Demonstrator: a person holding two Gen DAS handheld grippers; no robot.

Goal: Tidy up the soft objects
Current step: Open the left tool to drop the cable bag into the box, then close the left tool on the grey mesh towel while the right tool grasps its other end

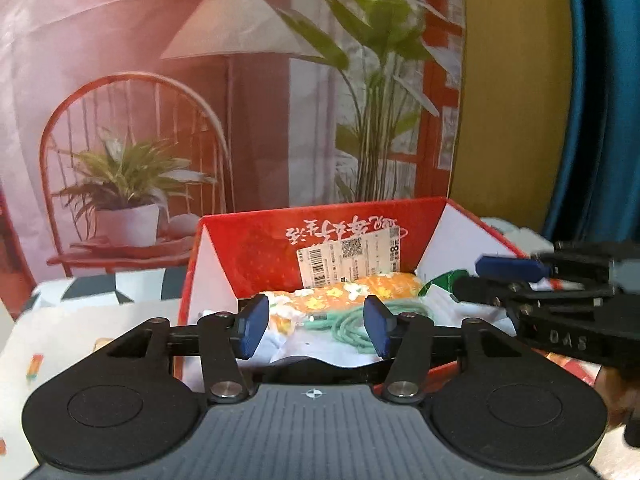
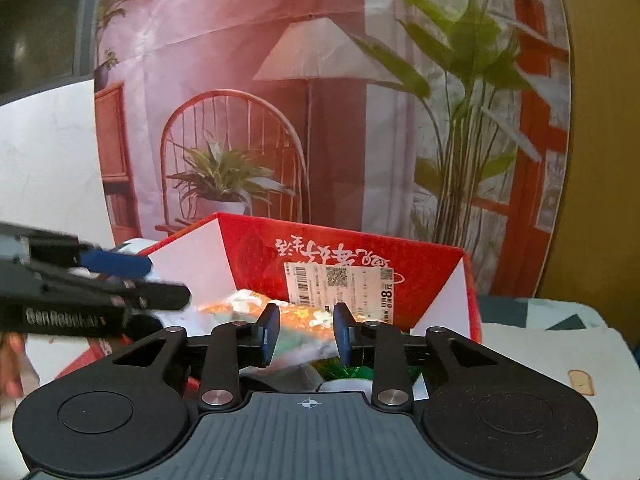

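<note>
The orange flower cloth (image 1: 352,292) lies in the red box (image 1: 256,252), with a green cord (image 1: 344,324) and white stuff heaped on it, so its bottom part is hidden. In the left view it shows between the blue fingers (image 1: 253,326) of the left gripper (image 1: 316,328), which are wide apart with nothing in them. The right gripper (image 2: 306,334) has its fingers apart too, with the cloth at 12 o'clock. At 3 o'clock its blurry fingers look close together. The box sits on the desk (image 2: 540,344).
</note>
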